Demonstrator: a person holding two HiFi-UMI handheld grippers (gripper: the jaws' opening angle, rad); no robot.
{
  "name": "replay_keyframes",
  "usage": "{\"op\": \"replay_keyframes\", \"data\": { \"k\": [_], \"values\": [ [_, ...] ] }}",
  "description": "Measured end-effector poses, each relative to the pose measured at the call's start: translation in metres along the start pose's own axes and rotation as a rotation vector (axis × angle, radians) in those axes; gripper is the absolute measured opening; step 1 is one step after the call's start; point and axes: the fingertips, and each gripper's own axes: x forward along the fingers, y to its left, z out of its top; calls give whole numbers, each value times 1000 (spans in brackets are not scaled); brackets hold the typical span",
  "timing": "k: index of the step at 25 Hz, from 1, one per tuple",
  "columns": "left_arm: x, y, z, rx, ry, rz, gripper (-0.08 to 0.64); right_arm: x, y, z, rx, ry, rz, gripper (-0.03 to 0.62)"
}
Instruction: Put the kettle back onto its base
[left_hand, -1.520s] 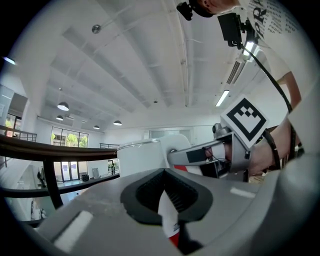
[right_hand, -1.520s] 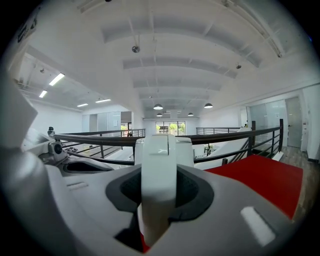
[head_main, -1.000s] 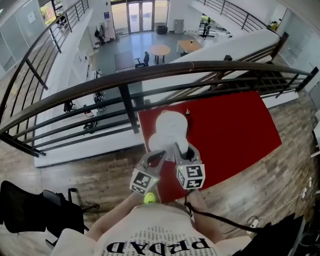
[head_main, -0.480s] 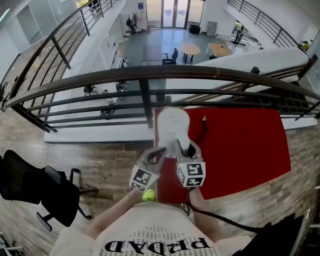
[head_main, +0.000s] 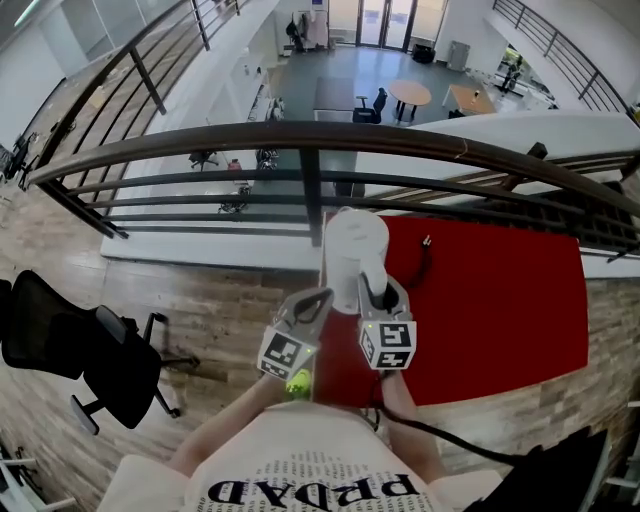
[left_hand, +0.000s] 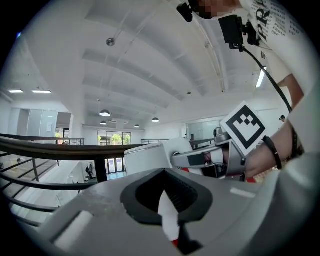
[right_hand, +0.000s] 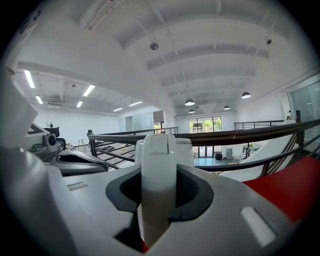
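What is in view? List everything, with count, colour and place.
kettle: one, white, at the table's left end, handle in the right gripper
table: one, red top, beside the railing
cord: one, black, on the table right of the kettle
railing: one, dark, across the view beyond the table
office chair: one, black, on the wood floor at left
tables below: two, light wood, lower floor
shirt: one, white, black print, bottom edge
left gripper: one, grey, left of the kettle, tips together, empty
right gripper: one, grey, shut on the kettle's handle
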Motion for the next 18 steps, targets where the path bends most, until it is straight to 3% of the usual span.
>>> {"op": "replay_keyframes", "data": {
  "k": [18],
  "values": [
    [1,-9,-8,-9,10,-16,-3,-10,10,-20,-51,-75,23,120]
  ]
}}
